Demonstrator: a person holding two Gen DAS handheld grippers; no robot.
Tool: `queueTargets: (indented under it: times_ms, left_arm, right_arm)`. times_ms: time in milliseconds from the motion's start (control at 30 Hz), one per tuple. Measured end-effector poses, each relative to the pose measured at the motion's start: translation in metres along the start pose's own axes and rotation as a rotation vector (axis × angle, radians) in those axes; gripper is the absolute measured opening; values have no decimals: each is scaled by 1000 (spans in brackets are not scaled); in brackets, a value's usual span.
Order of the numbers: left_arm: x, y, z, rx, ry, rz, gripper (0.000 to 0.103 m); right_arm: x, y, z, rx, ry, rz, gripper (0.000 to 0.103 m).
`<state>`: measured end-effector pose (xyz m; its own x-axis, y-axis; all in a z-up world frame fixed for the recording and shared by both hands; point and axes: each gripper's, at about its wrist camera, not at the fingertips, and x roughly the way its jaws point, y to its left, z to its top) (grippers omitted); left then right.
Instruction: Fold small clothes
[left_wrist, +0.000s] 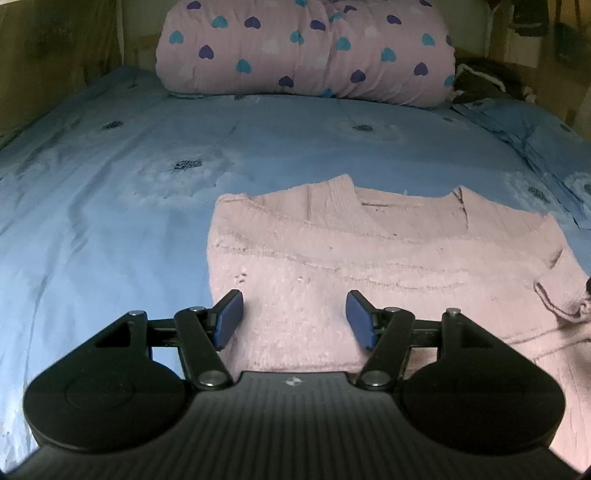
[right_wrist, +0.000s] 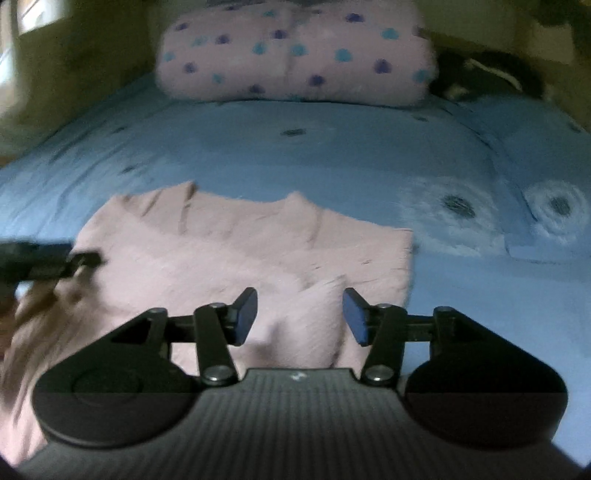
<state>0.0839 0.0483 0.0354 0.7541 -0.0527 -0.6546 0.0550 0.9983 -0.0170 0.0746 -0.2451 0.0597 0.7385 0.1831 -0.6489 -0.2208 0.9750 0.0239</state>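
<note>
A pink knit sweater (left_wrist: 388, 266) lies flat on the blue bedsheet (left_wrist: 110, 221). The left gripper (left_wrist: 294, 317) hangs over its left edge, wide open and holding nothing. The right gripper (right_wrist: 299, 314) hangs over its right part, wide open too. At 12 o'clock sits a pink heart-print quilt (left_wrist: 303, 51).

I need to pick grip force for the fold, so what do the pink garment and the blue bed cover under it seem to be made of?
Pink garment: apparently a soft knit, likely cotton or wool blend; matte, with ribbed rows and a nubby surface. Blue bed cover: apparently smooth woven fabric, perhaps cotton or polyester; it has a slight sheen, fine creases and printed dandelion motifs. Both claws, left and right, are open.
</note>
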Motion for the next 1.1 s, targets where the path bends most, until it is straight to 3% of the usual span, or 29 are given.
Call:
queueTargets:
  times_ms: [133,267,333,367,600,667,767,933,1100]
  left_arm:
    - [-2,-1,-5,34,5,14,68]
    - [4,0,-11,59,21,39,72]
    - [4,0,-12,64,19,41,73]
    - [5,1,-12,61,19,40,73]
    - [7,1,-11,60,20,52,75]
    - [6,3,-10,51,19,53,75]
    - [7,3,-10,45,19,55,75]
    - [7,4,-9,40,16,56,75]
    - [5,8,-11,40,12,53,75]
  right_arm:
    - [1,26,-12,-146,15,21,53]
    - [16,43,-24,-304,50,-118,52]
    - [22,39,-26,-311,52,-185,37]
    - [23,31,-25,-282,44,-223,32]
    - [12,-49,-22,104,2,-387,33]
    - [8,-68,-27,173,15,-389,33]
    - [-9,-80,-33,240,-34,-381,33]
    - [-27,-64,-35,236,-148,-300,33]
    - [1,-36,-42,185,-95,-166,33]
